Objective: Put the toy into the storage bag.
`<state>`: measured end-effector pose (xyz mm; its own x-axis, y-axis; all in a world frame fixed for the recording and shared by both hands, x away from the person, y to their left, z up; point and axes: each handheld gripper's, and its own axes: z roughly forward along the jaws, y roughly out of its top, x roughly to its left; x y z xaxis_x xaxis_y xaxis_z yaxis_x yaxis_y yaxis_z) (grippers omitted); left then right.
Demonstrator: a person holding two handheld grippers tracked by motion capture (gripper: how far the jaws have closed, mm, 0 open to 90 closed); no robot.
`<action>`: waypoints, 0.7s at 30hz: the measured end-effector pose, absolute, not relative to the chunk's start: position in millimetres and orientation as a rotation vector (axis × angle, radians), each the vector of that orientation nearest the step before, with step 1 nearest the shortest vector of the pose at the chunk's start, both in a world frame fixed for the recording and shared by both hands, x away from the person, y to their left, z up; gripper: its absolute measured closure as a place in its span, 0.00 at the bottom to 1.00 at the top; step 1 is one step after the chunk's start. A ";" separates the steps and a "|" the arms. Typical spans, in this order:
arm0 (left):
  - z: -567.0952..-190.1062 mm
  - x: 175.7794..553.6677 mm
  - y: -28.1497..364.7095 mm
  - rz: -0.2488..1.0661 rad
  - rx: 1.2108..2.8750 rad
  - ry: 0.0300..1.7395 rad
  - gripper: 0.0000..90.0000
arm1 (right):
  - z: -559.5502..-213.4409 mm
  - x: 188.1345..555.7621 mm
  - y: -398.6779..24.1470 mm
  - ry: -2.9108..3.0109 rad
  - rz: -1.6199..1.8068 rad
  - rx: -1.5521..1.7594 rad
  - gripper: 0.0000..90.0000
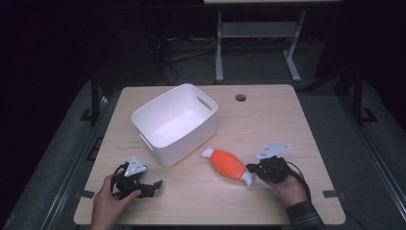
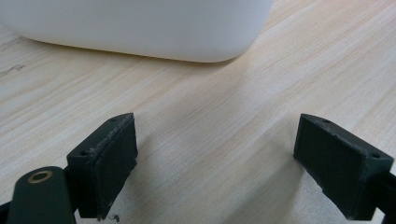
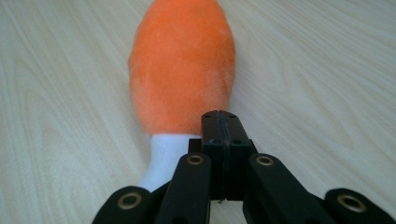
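The orange plush toy [image 1: 229, 164] lies beside the white bin [image 1: 174, 123]. It looks light and squashy to me; I'd pinch its white end. My right gripper [image 3: 223, 122] is closed, empty; my left gripper [image 2: 215, 158] is wide.

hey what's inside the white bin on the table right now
Nothing visible: the white bin shows a bare white floor and far walls in the high view. Its near wall hides the strip of floor just behind it. The orange plush toy lies outside.

Plush orange toy [image 3: 182, 70] (fuzzy nap) on matt wood-grain table [image 3: 317, 70].
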<state>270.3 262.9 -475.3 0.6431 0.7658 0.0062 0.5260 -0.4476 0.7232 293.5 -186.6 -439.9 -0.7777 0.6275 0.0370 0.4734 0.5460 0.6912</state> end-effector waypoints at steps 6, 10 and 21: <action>-475.3 270.3 262.9 0.436 2.154 1.001 0.14 | -436.6 292.5 -189.1 2.548 1.070 0.953 0.90; -475.4 270.3 262.9 0.436 2.154 1.001 0.14 | -433.2 293.6 -189.7 2.550 1.054 0.976 0.72; -475.1 270.4 263.3 0.436 2.161 0.998 0.14 | -418.7 295.1 -185.5 2.561 1.035 1.044 0.29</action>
<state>270.4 263.3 -475.1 0.6455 0.7637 0.0094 0.5252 -0.4528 0.7205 295.1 -185.5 -418.7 -0.7346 0.6734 0.0834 0.5422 0.5086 0.6689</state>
